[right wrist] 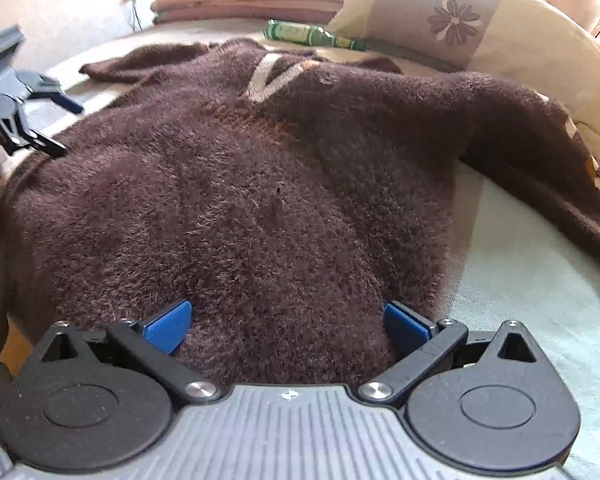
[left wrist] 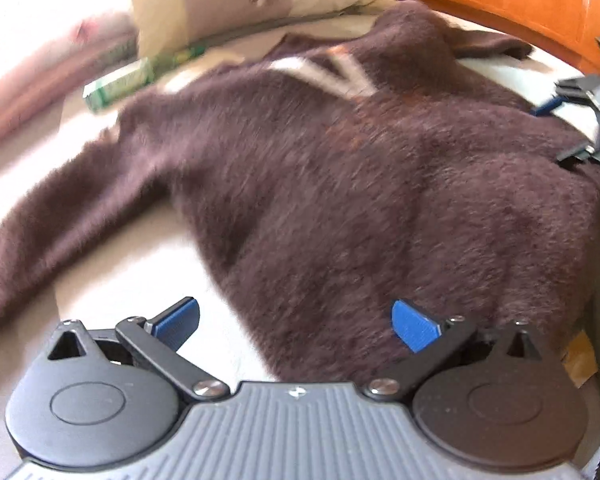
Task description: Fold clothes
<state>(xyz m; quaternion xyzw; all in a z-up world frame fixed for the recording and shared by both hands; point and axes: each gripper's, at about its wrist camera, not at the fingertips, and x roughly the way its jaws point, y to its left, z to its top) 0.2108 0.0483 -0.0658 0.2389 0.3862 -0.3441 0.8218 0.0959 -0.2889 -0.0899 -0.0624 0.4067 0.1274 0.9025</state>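
While our left wrist view is smeared with motion blur, we can make out the brown sweater (left wrist: 340,184) spread over the bed (left wrist: 132,280), body flat, one sleeve (left wrist: 60,224) trailing out to the left. Our left gripper (left wrist: 296,326) hangs over the hem with its fingers (left wrist: 178,324) wide apart and nothing between them; one pad sits over bare sheet, the other over the fuzzy knit. We judge that closing from here could catch only the hem's corner, or only the top layer, so a lift would drag the body askew. Our right gripper (left wrist: 580,120) shows at the frame's right edge, also spread.

In our right wrist view the sweater (right wrist: 236,200) is sharper: pale V neckline (right wrist: 272,76) at the far end, one sleeve (right wrist: 540,152) draped up against the flowered pillow (right wrist: 480,28), the other (right wrist: 148,60) lying toward the far left. Our right gripper (right wrist: 286,326) hovers over the hem, fingers (right wrist: 170,326) apart and empty, both pads over knit. The left gripper (right wrist: 56,120) is at the left edge, open too.

Risks we see: the sleeve riding on the pillow may bunch under a fold; the green bottle (right wrist: 312,36) beyond the collar could roll if cloth sweeps it; the loose pile may snag on the pads. The spread lay fits a fold to come or a garment just opened out.
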